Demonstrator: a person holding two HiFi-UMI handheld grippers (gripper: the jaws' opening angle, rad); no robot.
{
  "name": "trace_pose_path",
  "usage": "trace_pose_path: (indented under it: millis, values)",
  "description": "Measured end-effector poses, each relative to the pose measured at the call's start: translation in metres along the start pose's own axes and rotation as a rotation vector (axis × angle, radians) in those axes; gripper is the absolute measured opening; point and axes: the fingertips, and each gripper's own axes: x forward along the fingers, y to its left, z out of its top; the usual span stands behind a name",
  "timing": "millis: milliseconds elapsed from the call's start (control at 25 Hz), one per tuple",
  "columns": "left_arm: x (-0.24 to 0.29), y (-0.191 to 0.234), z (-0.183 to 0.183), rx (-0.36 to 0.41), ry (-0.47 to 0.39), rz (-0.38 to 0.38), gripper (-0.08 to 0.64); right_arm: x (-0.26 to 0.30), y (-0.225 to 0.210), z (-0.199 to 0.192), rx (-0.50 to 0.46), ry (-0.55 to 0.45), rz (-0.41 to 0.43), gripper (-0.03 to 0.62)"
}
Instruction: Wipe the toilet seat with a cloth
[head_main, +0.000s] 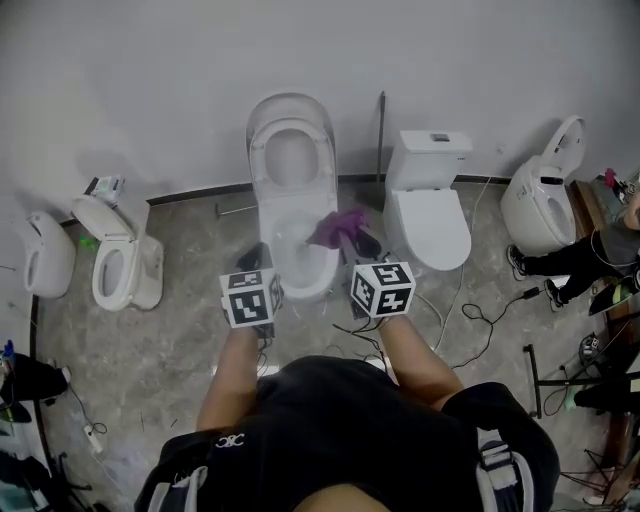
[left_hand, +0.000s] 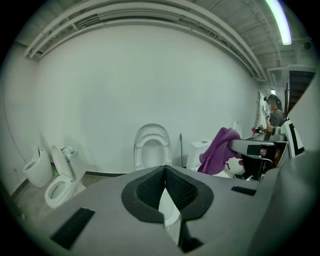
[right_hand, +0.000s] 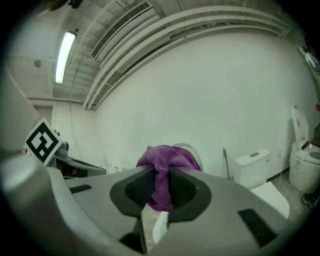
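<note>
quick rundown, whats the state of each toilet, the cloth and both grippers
middle toilet: lid and seat raised, bowl open
left toilet: lid up, seat down
right toilet: lid closed
far-right toilet: lid up
purple cloth: bunched, gripped, not on the toilet
right gripper: shut on purple cloth
left gripper: shut, empty

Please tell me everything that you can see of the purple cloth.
The cloth is purple and looks like soft, fluffy microfibre. It is bunched and creased, not spread flat. The right gripper is shut on it, pinching it between black ribbed pads. A rounded wad bulges beyond the tips and a shorter end hangs below. In the head view it hangs over the right side of the open toilet. Only the pads seem to touch it.
</note>
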Motion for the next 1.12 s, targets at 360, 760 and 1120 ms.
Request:
trace_pose_path:
  millis: [360,760,1120]
  values:
    - [0.036,-0.012,0.009,-0.004,0.033,0.045,0.006,0.030,-0.038,-0.007,0.031,0.042,0.044,0.066]
    - [0.090,-0.004,0.024,-0.015,0.030,-0.003,0.006,0.074,-0.057,-0.007,-0.004,0.074,0.023,0.066]
    - [0.156,0.049,0.062,-0.037,0.007,-0.063,0.006,0.154,-0.056,0.013,-0.047,0.087,-0.024,0.066]
